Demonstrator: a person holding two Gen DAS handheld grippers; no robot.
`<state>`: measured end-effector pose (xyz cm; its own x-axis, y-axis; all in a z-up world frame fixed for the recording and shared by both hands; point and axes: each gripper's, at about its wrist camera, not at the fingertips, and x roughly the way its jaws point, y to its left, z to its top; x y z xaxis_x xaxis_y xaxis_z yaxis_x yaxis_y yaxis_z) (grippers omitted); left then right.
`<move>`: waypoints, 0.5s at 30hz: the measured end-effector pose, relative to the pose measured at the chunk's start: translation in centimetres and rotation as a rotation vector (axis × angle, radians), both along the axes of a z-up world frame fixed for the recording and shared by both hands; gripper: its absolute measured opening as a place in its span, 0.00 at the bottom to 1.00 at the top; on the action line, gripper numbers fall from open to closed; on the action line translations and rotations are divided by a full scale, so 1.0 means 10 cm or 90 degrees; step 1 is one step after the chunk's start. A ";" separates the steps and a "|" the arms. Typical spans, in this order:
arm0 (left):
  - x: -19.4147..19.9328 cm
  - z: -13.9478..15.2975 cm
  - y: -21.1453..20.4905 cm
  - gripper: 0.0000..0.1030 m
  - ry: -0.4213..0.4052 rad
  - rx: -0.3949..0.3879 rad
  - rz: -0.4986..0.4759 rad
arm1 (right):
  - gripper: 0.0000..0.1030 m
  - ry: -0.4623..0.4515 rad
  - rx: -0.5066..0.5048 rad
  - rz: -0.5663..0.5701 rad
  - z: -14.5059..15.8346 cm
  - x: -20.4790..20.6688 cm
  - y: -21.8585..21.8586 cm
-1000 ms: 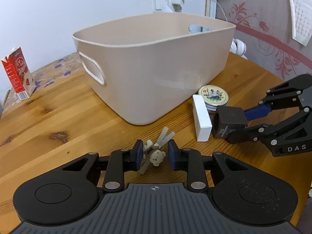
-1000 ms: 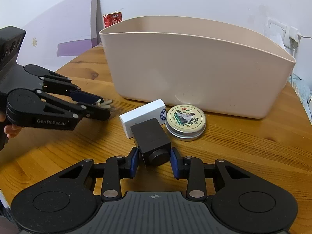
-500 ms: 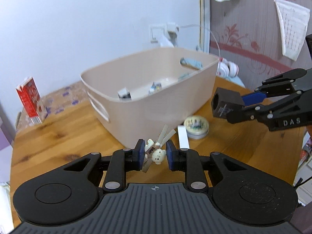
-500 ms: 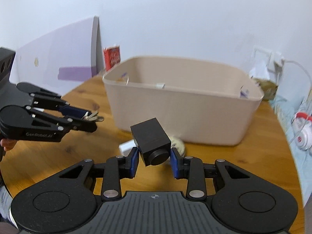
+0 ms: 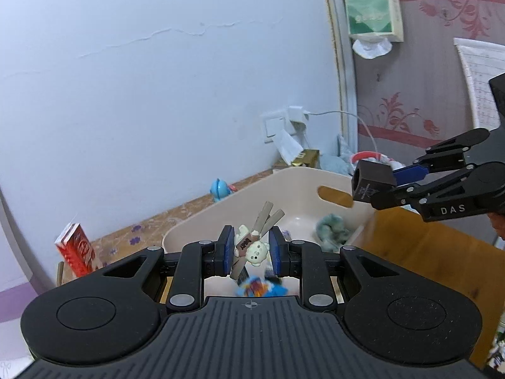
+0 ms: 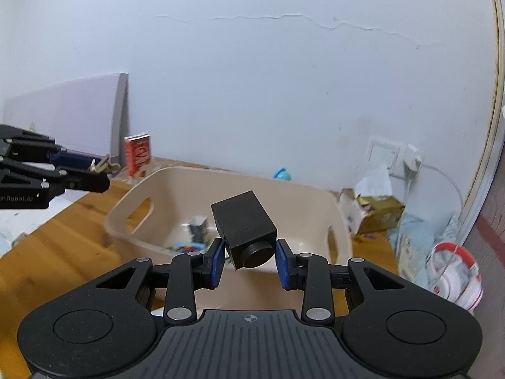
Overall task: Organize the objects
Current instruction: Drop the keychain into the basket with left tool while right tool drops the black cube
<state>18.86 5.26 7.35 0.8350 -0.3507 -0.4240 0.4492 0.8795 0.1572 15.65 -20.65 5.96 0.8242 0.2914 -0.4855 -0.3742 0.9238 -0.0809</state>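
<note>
My left gripper (image 5: 249, 251) is shut on a small bear-charm clip (image 5: 254, 246) with grey prongs and holds it in the air above the beige plastic bin (image 5: 195, 224). My right gripper (image 6: 251, 262) is shut on a black cube-shaped box (image 6: 243, 230) with a round knob, also held above the bin (image 6: 126, 202). Each gripper shows in the other's view: the right one (image 5: 375, 186) over the bin's right rim, the left one (image 6: 94, 175) off the bin's left end. Small items lie on the bin floor.
The bin stands on a round wooden table (image 6: 63, 237). A red carton (image 5: 75, 249) stands at the back left. A blue toy (image 5: 219, 188), a tissue box (image 6: 375, 211) and a wall socket with cable (image 5: 293, 120) lie behind the bin. White-red headphones (image 6: 454, 271) lie at the right.
Both grippers have risen from table level, carrying the clip and the black box, and moved forward over the open bin. The white box and round tin have left the views.
</note>
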 end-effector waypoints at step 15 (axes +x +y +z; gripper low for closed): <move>1.14 -0.72 -0.50 0.23 0.195 0.083 0.104 | 0.32 0.097 -0.057 -0.040 -0.37 0.94 -0.04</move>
<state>30.26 0.26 0.18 0.7024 -0.1495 -0.6959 0.3482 0.9249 0.1528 25.08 -21.02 2.29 0.7545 0.1908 -0.6279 -0.3296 0.9376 -0.1112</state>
